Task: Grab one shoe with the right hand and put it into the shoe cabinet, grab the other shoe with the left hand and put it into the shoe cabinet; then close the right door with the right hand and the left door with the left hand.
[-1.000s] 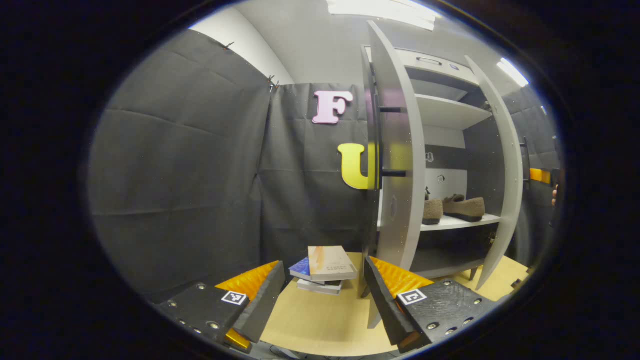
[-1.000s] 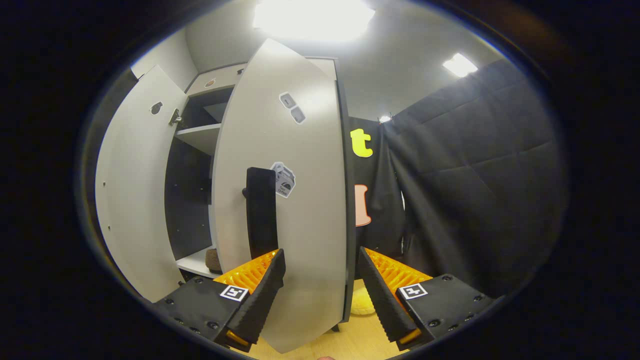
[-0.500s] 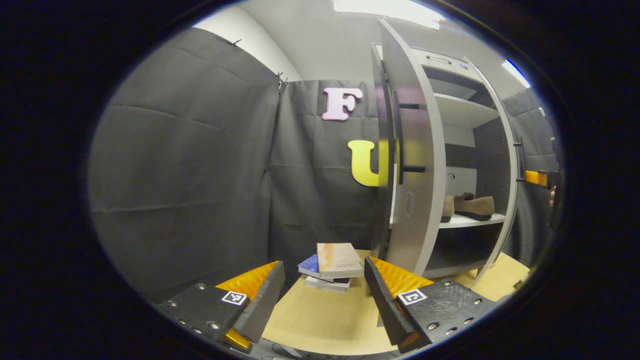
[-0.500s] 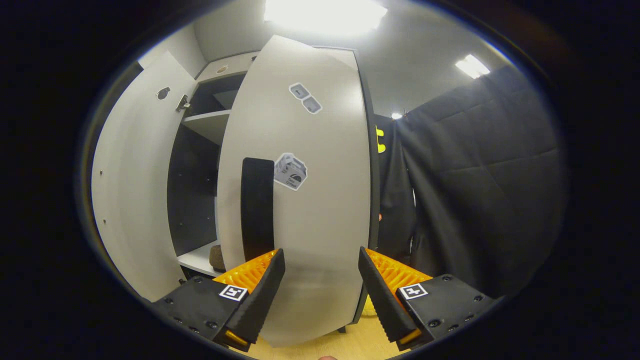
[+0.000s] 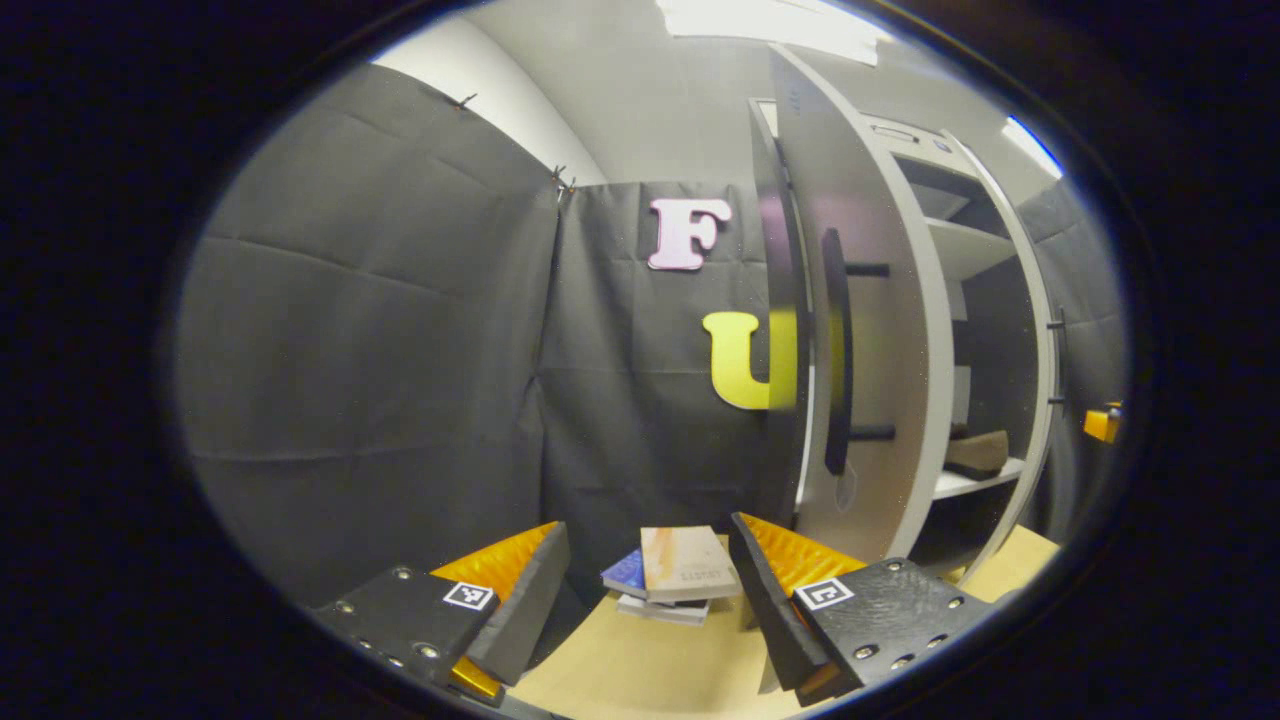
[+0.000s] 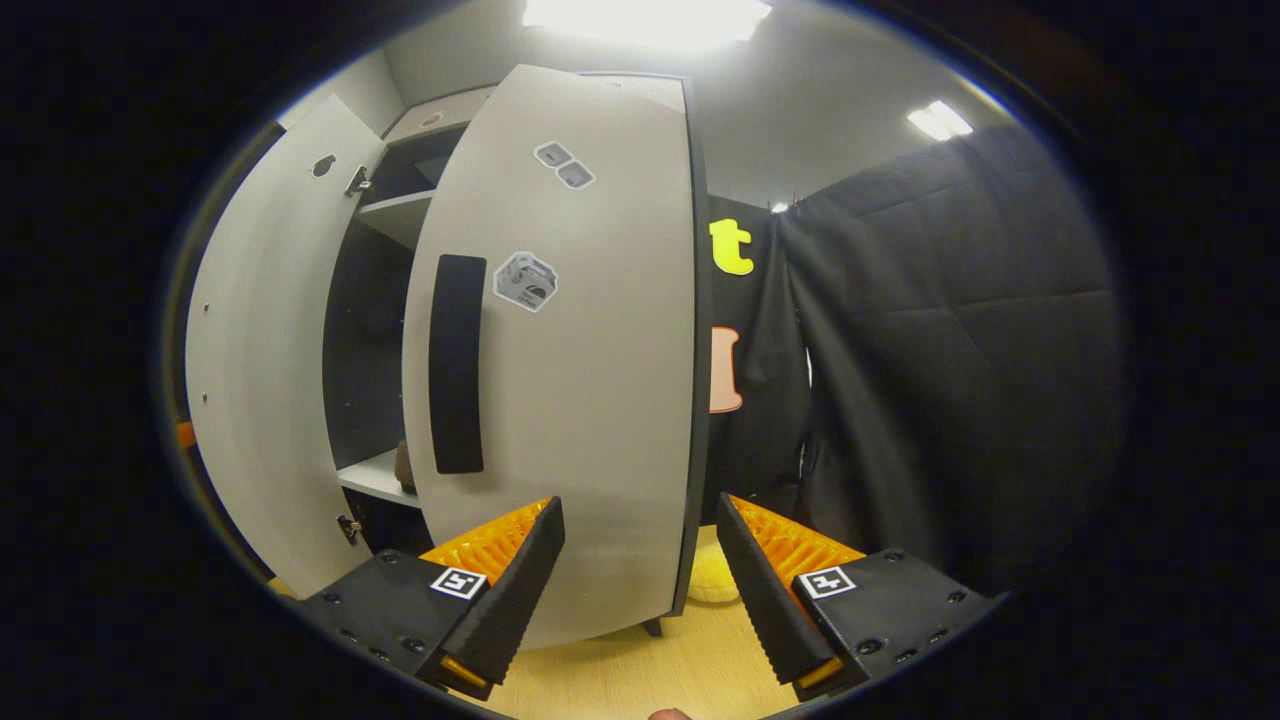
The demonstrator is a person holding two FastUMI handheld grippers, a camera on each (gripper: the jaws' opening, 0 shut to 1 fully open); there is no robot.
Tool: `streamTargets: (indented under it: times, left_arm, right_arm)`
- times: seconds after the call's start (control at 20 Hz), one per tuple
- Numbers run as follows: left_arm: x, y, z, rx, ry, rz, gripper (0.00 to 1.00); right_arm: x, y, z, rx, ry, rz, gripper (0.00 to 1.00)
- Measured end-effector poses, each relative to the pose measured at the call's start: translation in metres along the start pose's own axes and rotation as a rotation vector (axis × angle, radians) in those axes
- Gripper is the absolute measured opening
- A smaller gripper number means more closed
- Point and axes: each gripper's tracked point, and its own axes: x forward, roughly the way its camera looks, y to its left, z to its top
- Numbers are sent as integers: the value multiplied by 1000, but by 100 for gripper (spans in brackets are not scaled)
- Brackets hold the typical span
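Observation:
The grey shoe cabinet's left door (image 5: 880,380) with its black handle (image 5: 836,350) is swung partway across the opening. Past its edge a brown shoe (image 5: 980,452) lies on the lower shelf (image 5: 965,482). My left gripper (image 5: 646,526) is open and holds nothing, its right finger low beside that door. In the right gripper view the right door (image 6: 580,400) with its black handle (image 6: 457,365) is partly swung in, and a sliver of shoe (image 6: 403,465) shows on the shelf (image 6: 372,478). My right gripper (image 6: 638,506) is open and empty in front of the door's lower part.
A stack of books (image 5: 675,578) lies on the wooden floor left of the cabinet. A yellow soft object (image 6: 712,575) sits on the floor behind the right door. Black cloth walls close in on both sides.
Both doors have swung further toward the cabinet, and the left door now hides most of the shoes. The right gripper has drawn back a little from the right door.

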Motion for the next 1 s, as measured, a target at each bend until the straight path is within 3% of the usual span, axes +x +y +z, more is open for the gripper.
streamTargets:
  times: [0.05,0.15,0.3,0.35,0.55,0.7,0.75,0.85,0.9,1.0]
  left_arm:
    - [7,0,7,0,-9,5,89]
    - [16,-3,19,-4,-26,10,96]
    - [21,-12,37,1,-62,2,88]
    - [22,-17,41,6,-74,-6,96]
    - [20,-32,50,73,-95,-2,96]
    - [16,-40,51,82,-91,-7,85]
    - [14,-41,54,76,-93,-4,96]
    - [9,-43,56,76,-99,0,90]
    - [7,-45,57,76,-103,-4,96]
    - [4,-53,57,73,-104,-18,96]
  right_arm:
    - [-2,-5,-2,4,4,-5,97]
    - [-7,-16,-6,14,6,-17,98]
    - [-14,-35,-10,21,10,-47,97]
    - [-17,-42,-11,24,12,-59,97]
    - [-28,-60,-26,46,30,-93,97]
    - [-32,-66,-32,68,36,-94,96]
    - [-33,-67,-33,71,36,-95,94]
    - [-34,-67,-35,77,37,-90,96]
    - [-35,-67,-37,77,38,-84,96]
    - [-34,-65,-38,74,41,-72,96]
